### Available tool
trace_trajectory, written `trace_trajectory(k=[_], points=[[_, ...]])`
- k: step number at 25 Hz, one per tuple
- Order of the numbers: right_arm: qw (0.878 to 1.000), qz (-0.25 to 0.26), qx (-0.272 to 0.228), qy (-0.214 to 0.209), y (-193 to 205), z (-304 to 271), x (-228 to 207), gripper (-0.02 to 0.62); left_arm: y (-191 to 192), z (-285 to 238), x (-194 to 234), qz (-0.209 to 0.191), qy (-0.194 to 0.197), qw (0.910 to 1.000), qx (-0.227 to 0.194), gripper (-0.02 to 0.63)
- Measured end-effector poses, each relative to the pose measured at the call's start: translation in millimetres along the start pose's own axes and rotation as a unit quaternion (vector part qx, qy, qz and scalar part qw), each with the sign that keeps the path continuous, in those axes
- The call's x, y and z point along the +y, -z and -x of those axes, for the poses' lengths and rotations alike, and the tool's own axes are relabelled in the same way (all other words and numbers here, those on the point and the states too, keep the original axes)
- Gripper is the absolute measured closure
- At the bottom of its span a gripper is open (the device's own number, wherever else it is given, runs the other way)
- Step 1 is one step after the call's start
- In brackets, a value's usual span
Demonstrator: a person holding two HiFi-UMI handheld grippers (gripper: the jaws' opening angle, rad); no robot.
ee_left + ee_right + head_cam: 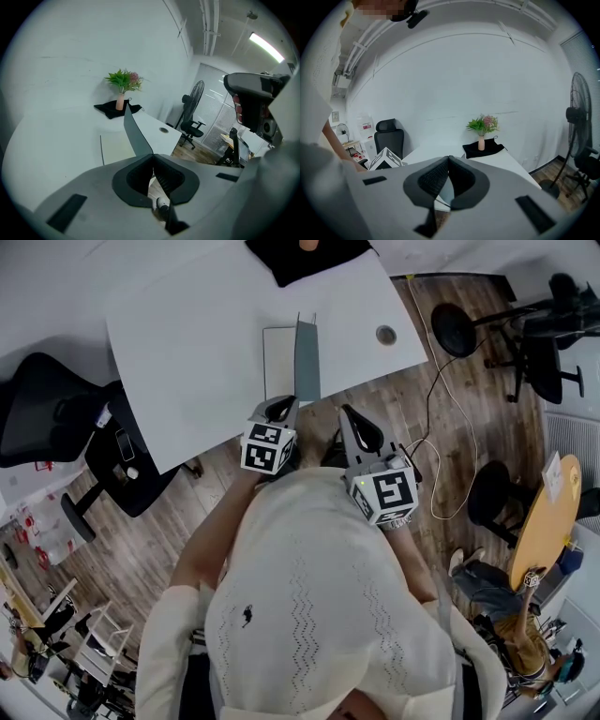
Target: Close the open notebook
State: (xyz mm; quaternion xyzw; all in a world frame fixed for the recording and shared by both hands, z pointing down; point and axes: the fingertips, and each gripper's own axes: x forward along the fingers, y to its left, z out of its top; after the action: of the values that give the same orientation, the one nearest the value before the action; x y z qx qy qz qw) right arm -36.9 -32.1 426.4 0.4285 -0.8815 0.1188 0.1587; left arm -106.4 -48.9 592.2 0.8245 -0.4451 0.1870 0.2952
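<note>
Notebook (281,362) lies open at the near edge of the flat white table (187,343): pale page flat, stiff grey cover (307,360) upright. Left gripper (281,407) has its ribbed black pads clenched on the cover's lower corner. Right gripper (352,418) hangs just off the table edge, jaws pressed together on nothing. Black cloth (305,257) at the far edge, round grommet (385,334) to the right.
</note>
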Motion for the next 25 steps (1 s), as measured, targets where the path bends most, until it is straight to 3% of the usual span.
trace_trajectory(k=[25], points=[[1.0, 0.003, 0.005, -0.002, 1.4, -3.7, 3.8, 0.594, 26.2, 1.1, 29.2, 0.007, -0.045, 0.9975, 0.053, 0.589]])
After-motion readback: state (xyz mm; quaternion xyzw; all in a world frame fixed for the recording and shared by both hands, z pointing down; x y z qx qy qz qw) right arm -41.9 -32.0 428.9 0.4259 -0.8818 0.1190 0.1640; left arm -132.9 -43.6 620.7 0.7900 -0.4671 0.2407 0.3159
